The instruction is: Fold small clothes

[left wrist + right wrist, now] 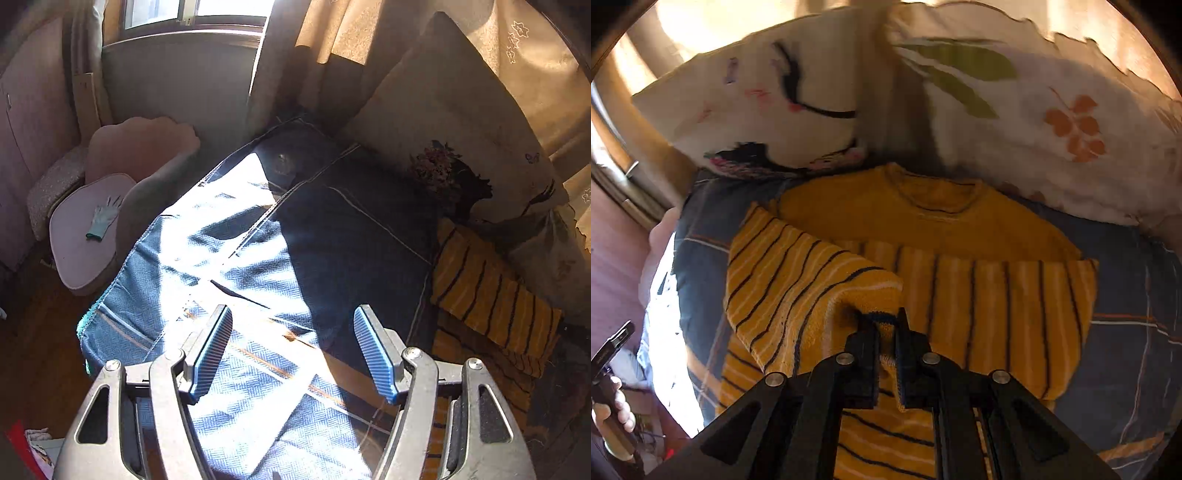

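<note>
A small yellow knit sweater (960, 236) with dark and white stripes lies on the blue plaid bed cover (1126, 295), neck toward the pillows. My right gripper (884, 319) is shut on the sweater's striped left edge and holds it lifted and folded over the body. In the left wrist view the sweater (487, 291) shows at the right edge of the bed. My left gripper (293, 314) is open and empty above the sunlit bed cover (229, 266), apart from the sweater.
Two printed pillows (768, 110) (1034, 110) lie at the head of the bed. A pink chair (96, 229) with a green glove (103, 218) stands left of the bed. A window (192, 18) and curtain (332, 33) are behind.
</note>
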### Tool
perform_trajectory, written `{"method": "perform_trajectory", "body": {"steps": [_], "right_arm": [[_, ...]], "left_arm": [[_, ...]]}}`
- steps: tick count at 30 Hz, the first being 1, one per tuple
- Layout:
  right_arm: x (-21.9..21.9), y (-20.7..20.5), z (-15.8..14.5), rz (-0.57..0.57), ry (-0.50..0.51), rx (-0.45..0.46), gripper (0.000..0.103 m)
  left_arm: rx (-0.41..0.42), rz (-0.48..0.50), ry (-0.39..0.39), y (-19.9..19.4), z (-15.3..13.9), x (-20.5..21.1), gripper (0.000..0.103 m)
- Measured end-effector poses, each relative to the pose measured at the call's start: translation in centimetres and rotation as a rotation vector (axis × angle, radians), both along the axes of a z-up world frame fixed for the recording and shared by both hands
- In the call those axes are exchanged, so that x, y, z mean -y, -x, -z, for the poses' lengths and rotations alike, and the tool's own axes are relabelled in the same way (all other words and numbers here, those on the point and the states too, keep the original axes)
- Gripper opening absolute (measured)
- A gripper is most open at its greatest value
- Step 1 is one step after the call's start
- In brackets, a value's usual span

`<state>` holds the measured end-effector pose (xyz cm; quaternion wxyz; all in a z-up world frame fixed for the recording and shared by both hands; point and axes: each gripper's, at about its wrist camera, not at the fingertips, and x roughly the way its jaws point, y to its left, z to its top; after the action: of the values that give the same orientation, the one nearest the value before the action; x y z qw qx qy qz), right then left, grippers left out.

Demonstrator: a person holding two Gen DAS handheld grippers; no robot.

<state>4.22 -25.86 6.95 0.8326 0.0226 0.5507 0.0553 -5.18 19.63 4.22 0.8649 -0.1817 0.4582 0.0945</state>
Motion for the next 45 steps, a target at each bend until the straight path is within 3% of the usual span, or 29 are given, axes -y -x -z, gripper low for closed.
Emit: {"method": "perform_trajectory", "body": {"steps": [2,4,6,7,10,15,17,19,22,23,24,25,29,32,34,36,38,39,45], "right_arm": [[4.3,-0.9,2.2,0.076,0.055,-0.031,0.008],[7.6,-1.9,4.8,0.137,0.092,-0.068,0.016],[9.9,-1.8,5.0,0.220,0.085,-0.051,0.031],[10.7,-1.3,4.3,0.257,0.060,-0.017,0.032],[10.9,0.7,2.2,0.266,-0.061,0.074,0.032],[9.4,2.5,2.4,0.246,-0.086,0.113,0.034],[9.7,3.3,2.9,0.272,-0.068,0.128,0.039],[10.5,3.3,4.1,0.303,-0.091,0.110,0.054],[11.9,2.1,6.2,0.333,-0.112,0.079,0.055],[12.2,1.6,6.8,0.319,-0.164,0.067,0.052],[12.4,0.9,7.3,0.291,-0.242,0.036,0.026],[12.4,0.4,7.7,0.271,-0.288,0.008,0.005],[14.2,-0.7,7.0,0.310,-0.310,0.031,0.005],[16.3,-1.6,8.8,0.423,-0.175,-0.029,0.006],[17.1,-1.1,9.0,0.445,-0.149,-0.032,0.007],[17.1,0.4,7.9,0.440,-0.169,-0.001,0.011],[16.5,2.7,6.8,0.390,-0.203,0.006,0.030],[16.2,4.0,6.5,0.368,-0.216,0.005,0.047],[15.2,12.2,8.6,0.310,-0.244,-0.090,0.051]], "left_arm": [[-0.007,0.048,-0.007,-1.0,0.1,2.5,0.068],[-0.018,0.096,-0.031,-1.9,0.4,5.1,0.068],[-0.030,0.142,-0.042,-2.7,0.6,7.6,0.068],[-0.035,0.163,-0.042,-3.0,0.6,8.7,0.068],[-0.053,0.219,-0.059,-4.4,1.2,11.9,0.068],[-0.071,0.323,-0.085,-7.6,2.0,17.4,0.068],[-0.049,0.372,-0.055,-8.8,1.7,19.4,0.068],[-0.028,0.401,-0.055,-10.3,1.7,21.3,0.068],[-0.044,0.410,-0.108,-13.3,3.2,23.4,0.068],[-0.060,0.406,-0.132,-14.2,3.9,23.8,0.068],[-0.075,0.405,-0.156,-15.0,4.6,24.2,0.068],[-0.095,0.398,-0.188,-15.6,5.4,24.6,0.068],[-0.171,0.367,-0.221,-17.0,8.1,24.3,0.068],[-0.175,0.355,-0.203,-17.2,8.7,23.7,0.071],[-0.174,0.361,-0.218,-16.9,8.4,23.5,0.071],[-0.164,0.366,-0.206,-15.8,7.6,22.8,0.071],[-0.157,0.374,-0.160,-14.0,7.0,21.8,0.071],[-0.158,0.379,-0.135,-12.8,6.9,21.2,0.071],[-0.223,0.384,-0.018,-5.8,8.5,17.9,0.071]]}}
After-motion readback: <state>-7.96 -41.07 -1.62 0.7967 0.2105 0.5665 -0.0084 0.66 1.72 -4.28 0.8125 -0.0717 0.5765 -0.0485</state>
